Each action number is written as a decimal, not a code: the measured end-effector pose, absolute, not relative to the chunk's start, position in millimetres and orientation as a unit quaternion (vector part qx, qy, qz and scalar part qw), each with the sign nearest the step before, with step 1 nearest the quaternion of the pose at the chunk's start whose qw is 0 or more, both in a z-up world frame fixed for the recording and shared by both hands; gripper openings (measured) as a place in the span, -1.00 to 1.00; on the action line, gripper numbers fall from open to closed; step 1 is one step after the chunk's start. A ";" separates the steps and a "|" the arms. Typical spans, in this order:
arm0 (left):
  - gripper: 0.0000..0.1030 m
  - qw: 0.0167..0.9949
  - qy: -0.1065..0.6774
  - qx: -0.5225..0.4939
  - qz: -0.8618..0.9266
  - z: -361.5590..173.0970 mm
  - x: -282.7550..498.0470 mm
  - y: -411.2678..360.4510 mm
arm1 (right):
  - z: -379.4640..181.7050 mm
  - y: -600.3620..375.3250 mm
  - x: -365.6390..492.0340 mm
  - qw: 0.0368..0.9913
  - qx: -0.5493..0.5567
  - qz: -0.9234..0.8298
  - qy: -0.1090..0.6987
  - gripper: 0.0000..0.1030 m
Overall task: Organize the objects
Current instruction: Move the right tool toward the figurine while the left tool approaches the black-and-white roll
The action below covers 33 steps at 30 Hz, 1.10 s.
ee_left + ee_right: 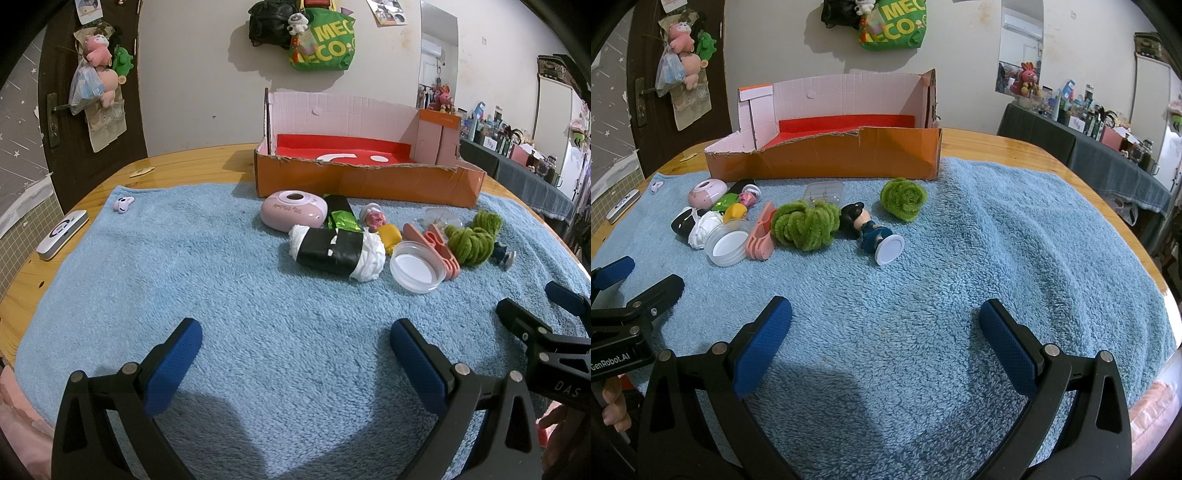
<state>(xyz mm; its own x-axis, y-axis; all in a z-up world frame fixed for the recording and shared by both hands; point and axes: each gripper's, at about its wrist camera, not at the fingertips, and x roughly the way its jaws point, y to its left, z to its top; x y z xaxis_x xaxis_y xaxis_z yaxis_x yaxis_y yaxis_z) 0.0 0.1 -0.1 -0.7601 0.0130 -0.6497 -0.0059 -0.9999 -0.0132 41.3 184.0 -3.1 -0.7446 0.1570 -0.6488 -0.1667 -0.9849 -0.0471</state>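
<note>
An orange cardboard box with a red floor stands at the back of a blue towel. In front of it lies a cluster: a pink round case, a black-and-white roll, a clear lid, a pink clip, green yarn, a second green ball and a toppled figurine. My left gripper and right gripper hover open over bare towel, short of the cluster.
The towel covers a round wooden table. A white remote lies at the left edge, a small white charm on the towel. Bags and plush toys hang on the wall behind. A cluttered shelf stands right.
</note>
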 end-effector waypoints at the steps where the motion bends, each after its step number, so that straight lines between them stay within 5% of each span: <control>1: 1.00 0.005 -0.005 -0.346 0.938 -0.2 0.0 0.1 | -3.0 184.1 41.2 0.087 -0.346 0.934 0.007 1.00; 33: 1.00 0.043 0.010 -0.352 0.935 6.6 -8.4 1.3 | 1.9 189.7 36.1 0.081 -0.351 0.933 0.012 1.00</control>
